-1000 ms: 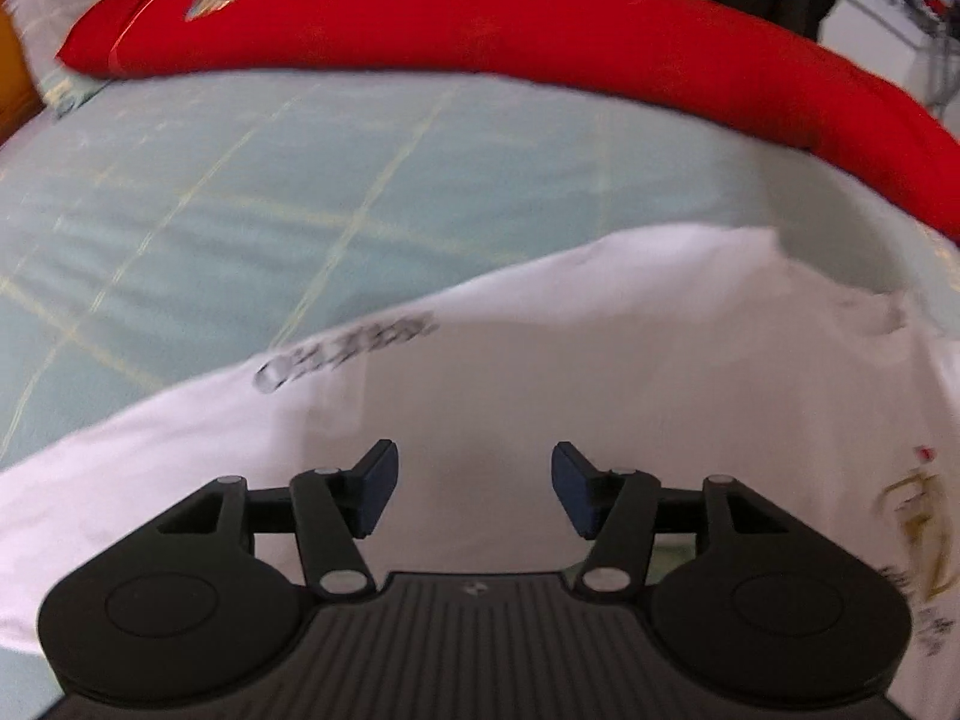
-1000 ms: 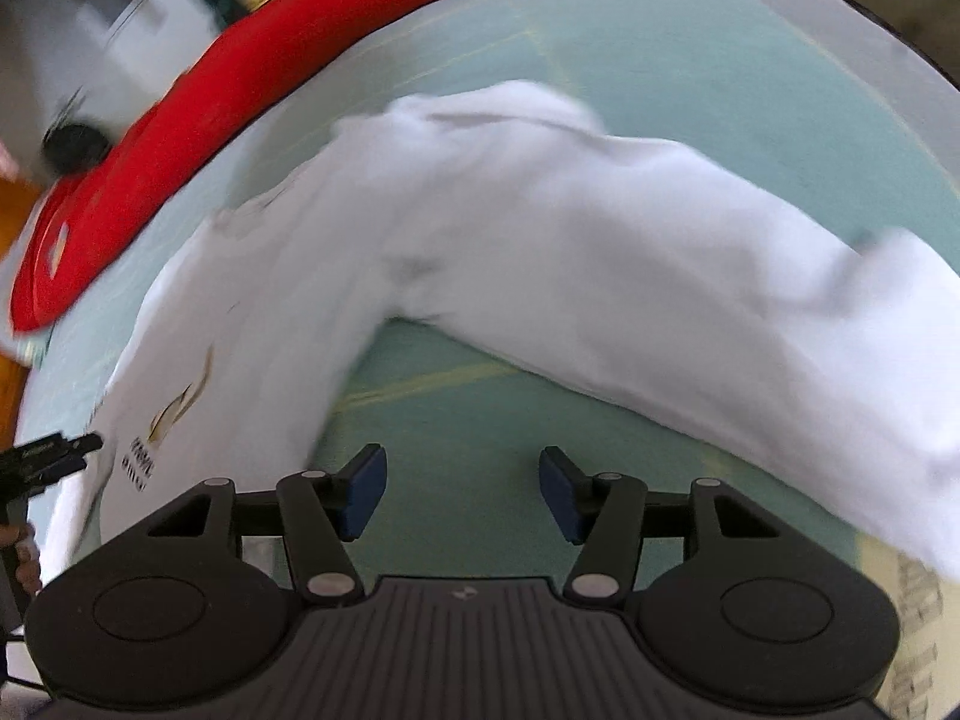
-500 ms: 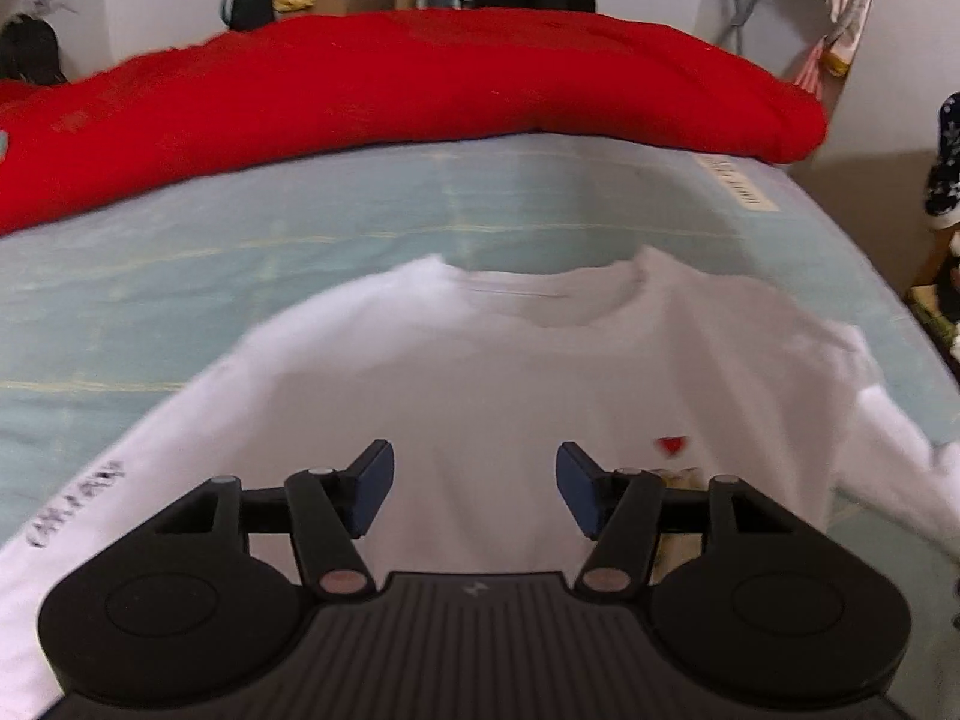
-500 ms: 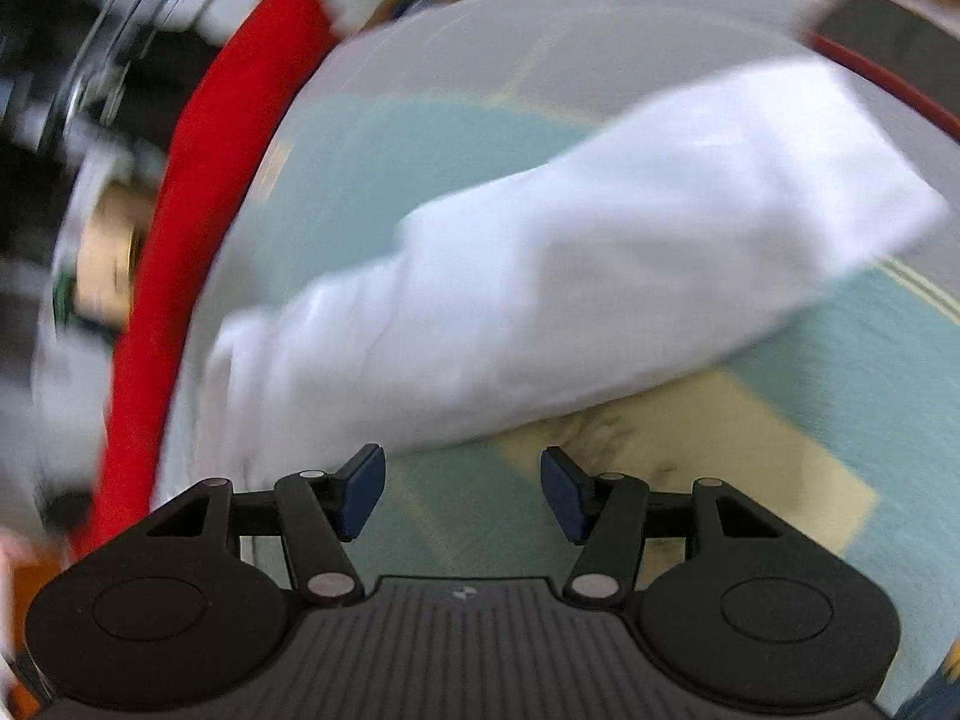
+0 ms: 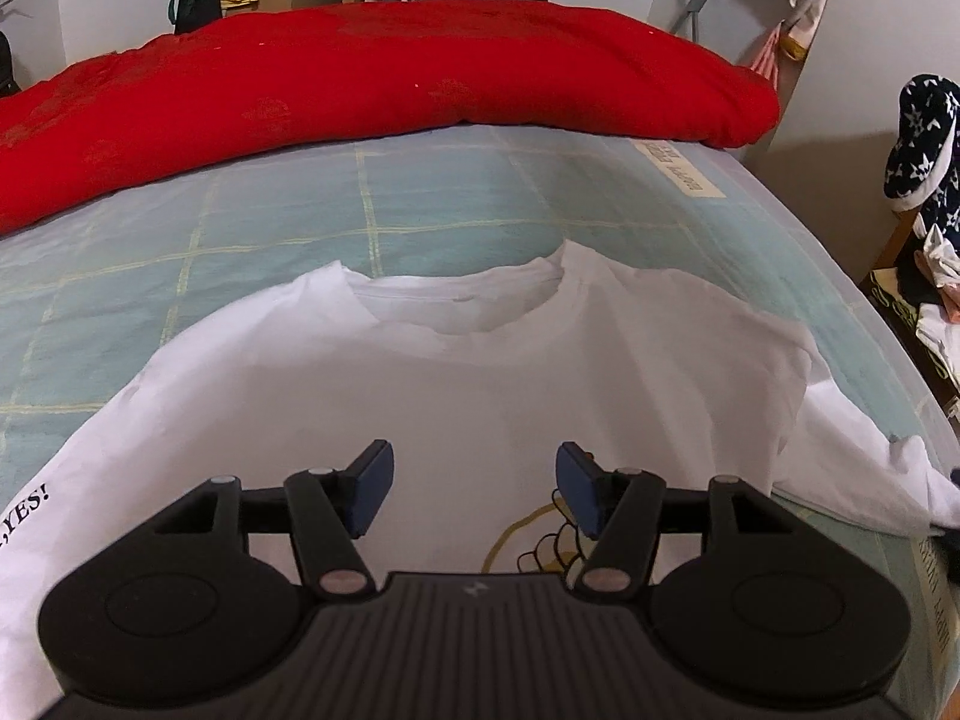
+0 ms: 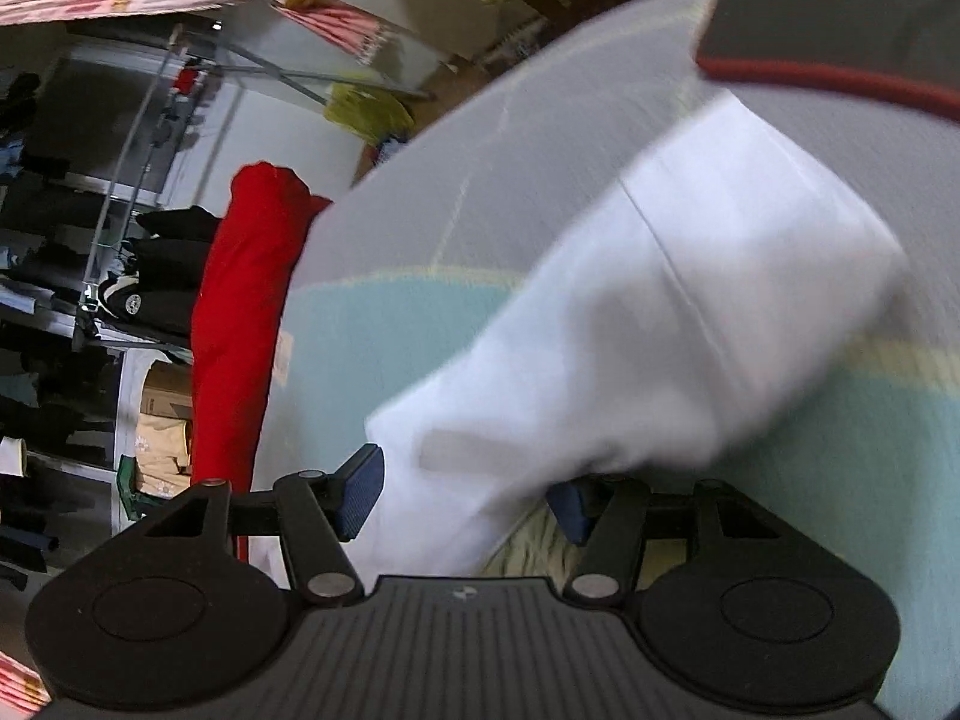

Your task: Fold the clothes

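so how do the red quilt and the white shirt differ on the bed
The quilt is red, thick and bunched along the far edge of the bed. The shirt is white, thin and spread flat near the left tool, with a printed graphic and lettering; the quilt shows no lettering. Both lie on the bed.

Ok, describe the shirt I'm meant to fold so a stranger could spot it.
Start at the long red quilt across the far end of the pale blue checked bed. In front of it lies a white cotton T-shirt, collar towards the quilt. It is the only white garment spread flat there.
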{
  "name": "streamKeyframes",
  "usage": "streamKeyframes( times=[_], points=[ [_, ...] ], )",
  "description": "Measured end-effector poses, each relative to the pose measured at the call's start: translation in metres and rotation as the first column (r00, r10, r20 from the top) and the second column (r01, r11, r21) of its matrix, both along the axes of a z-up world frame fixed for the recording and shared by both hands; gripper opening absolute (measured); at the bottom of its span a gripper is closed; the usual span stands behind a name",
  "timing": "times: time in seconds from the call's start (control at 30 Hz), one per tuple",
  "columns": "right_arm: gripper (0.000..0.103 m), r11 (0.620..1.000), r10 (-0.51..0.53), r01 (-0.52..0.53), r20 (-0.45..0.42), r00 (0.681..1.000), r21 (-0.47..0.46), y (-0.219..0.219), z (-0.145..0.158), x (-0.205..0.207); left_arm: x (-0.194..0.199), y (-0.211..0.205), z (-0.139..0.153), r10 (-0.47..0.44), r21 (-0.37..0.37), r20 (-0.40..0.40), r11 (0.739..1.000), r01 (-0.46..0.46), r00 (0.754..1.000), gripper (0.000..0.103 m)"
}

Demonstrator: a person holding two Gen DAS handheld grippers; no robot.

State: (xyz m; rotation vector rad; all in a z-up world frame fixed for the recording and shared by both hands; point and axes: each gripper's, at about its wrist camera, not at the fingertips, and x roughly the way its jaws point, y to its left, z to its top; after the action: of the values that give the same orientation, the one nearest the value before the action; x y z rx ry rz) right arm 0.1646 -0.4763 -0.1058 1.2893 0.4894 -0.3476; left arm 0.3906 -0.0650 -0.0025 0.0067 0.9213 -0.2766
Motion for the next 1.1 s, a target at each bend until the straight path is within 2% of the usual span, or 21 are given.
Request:
streamKeyframes(
  times=[0.17, 0.23, 0.3, 0.37, 0.43, 0.63, 0.8, 0.9, 1.03, 1.1],
  points=[
    [0.058, 0.997, 0.028, -0.031, -0.042, 0.999, -0.075, -0.018, 0.011, 0.006, -0.002, -0.001, -0.001, -0.001, 0.006, -0.002, 1.0, 0.001, 1.0, 0.061],
    [0.051, 0.991, 0.044, -0.054, -0.091, 0.995, -0.121, -0.021, 0.017, 0.005, -0.002, 0.001, -0.002, 0.006, 0.006, -0.005, 1.0, -0.006, 1.0, 0.061],
    [0.023, 0.983, 0.056, -0.08, -0.144, 0.988, -0.164, -0.024, 0.023, 0.005, -0.002, 0.003, -0.003, 0.015, 0.002, -0.013, 1.0, -0.015, 1.0, 0.061],
    [0.014, 0.973, 0.072, -0.11, -0.185, 0.98, -0.203, -0.027, 0.03, 0.005, -0.003, 0.005, -0.003, 0.02, 0.0, -0.019, 1.0, -0.02, 1.0, 0.061],
    [0.01, 0.96, 0.09, -0.138, -0.196, 0.977, -0.245, -0.03, 0.04, 0.006, -0.004, 0.007, -0.003, 0.023, 0.003, -0.021, 1.0, -0.023, 1.0, 0.061],
    [0.009, 0.915, 0.085, -0.164, -0.222, 0.971, -0.367, -0.049, 0.077, 0.017, -0.003, 0.01, -0.004, 0.034, -0.011, -0.031, 0.999, -0.034, 0.999, 0.061],
    [0.011, 0.914, 0.042, -0.174, -0.342, 0.939, -0.366, -0.053, 0.072, 0.009, -0.003, 0.01, -0.004, 0.023, -0.012, -0.03, 1.0, -0.023, 0.999, 0.061],
    [0.022, 0.914, 0.016, -0.18, -0.411, 0.912, -0.365, -0.056, 0.068, 0.005, -0.002, 0.013, -0.004, 0.027, -0.011, -0.03, 1.0, -0.027, 0.999, 0.061],
    [0.026, 0.943, 0.009, -0.172, -0.495, 0.869, -0.285, -0.04, 0.058, -0.017, 0.0, 0.017, -0.003, 0.036, -0.007, -0.025, 0.999, -0.037, 0.999, 0.061],
    [0.034, 0.948, 0.002, -0.168, -0.523, 0.853, -0.271, -0.027, 0.061, -0.029, 0.004, 0.017, -0.002, 0.034, -0.002, -0.019, 0.999, -0.034, 0.999, 0.061]
  ],
)
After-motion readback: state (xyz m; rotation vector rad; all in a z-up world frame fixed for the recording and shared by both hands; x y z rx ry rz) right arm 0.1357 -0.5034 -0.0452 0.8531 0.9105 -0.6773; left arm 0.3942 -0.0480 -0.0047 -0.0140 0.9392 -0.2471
